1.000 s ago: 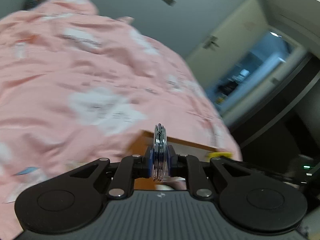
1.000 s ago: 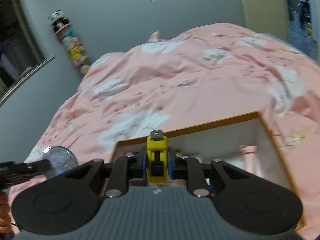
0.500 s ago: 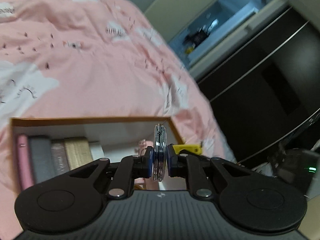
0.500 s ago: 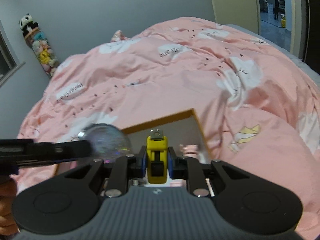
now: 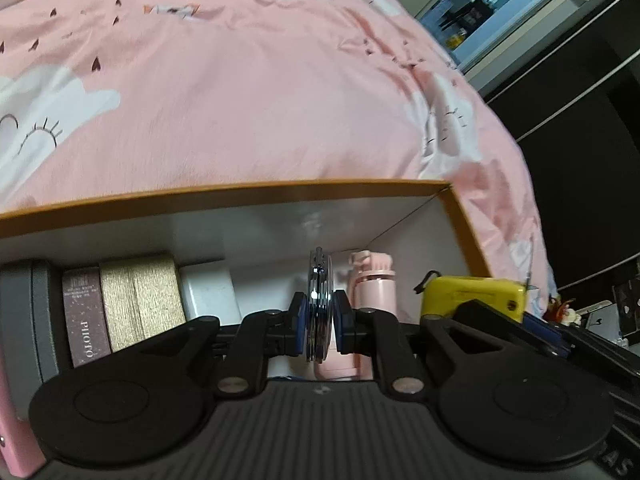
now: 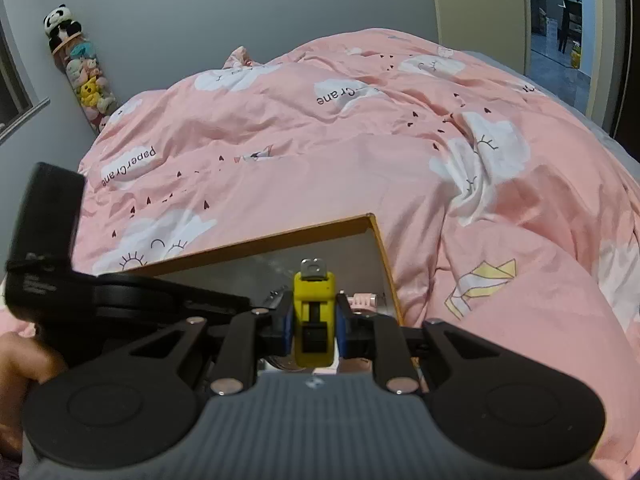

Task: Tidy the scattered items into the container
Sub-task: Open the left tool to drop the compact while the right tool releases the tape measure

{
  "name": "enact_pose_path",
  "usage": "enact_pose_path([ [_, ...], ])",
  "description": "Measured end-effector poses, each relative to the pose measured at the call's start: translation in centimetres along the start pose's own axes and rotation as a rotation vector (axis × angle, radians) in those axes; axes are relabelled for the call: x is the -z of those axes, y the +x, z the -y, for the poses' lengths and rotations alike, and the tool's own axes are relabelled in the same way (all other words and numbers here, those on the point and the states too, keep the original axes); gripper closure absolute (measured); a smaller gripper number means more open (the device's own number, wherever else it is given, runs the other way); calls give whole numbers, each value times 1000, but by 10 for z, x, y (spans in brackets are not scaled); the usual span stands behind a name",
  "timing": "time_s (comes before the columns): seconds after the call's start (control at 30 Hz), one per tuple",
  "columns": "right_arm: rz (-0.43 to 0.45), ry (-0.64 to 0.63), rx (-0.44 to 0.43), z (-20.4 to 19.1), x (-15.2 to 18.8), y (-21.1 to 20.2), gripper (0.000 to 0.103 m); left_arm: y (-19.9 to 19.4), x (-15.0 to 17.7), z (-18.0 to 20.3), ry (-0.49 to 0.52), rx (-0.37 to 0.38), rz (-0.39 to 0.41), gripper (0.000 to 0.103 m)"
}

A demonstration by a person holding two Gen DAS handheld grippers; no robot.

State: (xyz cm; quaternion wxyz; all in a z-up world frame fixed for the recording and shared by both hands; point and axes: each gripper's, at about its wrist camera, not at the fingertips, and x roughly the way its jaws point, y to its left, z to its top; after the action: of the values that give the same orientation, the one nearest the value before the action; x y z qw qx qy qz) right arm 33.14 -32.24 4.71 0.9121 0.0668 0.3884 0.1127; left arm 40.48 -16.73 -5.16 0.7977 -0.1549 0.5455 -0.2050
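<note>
An orange-rimmed box (image 5: pixel 240 192) with white inner walls lies on a pink duvet. My left gripper (image 5: pixel 319 312) is shut on a thin round silver disc (image 5: pixel 319 276), held edge-on above the box's inside, just in front of a pink bottle (image 5: pixel 372 284). My right gripper (image 6: pixel 315 320) is shut on a yellow tape measure (image 6: pixel 314 300) over the box's right corner (image 6: pixel 372 220). In the left wrist view the tape measure (image 5: pixel 472 294) shows at the right, close to the box wall. The two tools hang side by side.
Inside the box, on the left, stand a grey case (image 5: pixel 24 312), a mauve box (image 5: pixel 86 316), a gold box (image 5: pixel 136 300) and a white box (image 5: pixel 206 292). The pink duvet (image 6: pixel 360 152) surrounds the box. A hand (image 6: pixel 24 364) holds the left tool.
The left gripper swung from above the duvet to over the box and sank toward it, disc still held. The right gripper drifted toward the box's right corner with the tape measure.
</note>
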Motion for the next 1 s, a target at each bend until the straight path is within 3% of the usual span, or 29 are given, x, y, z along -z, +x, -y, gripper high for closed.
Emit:
enact_pose_path([
  [0.2,-6,-1,-12,-3,0,3,82,-1,0,1,7,-30,-9,87],
  [0.3,-16,-3,-13,-3,-1,4,82,3,-3,8,29,-121,-29,83],
  [0.5,-46,-10,-23,-2,-1,7,82,9,-5,18,83,-223,-46,77],
  [0.77,-94,1,-39,2,-3,15,82,12,-7,14,51,-185,-57,73],
  [1.0,-141,-9,-47,-8,-10,37,82,-49,-8,15,70,-110,49,73],
])
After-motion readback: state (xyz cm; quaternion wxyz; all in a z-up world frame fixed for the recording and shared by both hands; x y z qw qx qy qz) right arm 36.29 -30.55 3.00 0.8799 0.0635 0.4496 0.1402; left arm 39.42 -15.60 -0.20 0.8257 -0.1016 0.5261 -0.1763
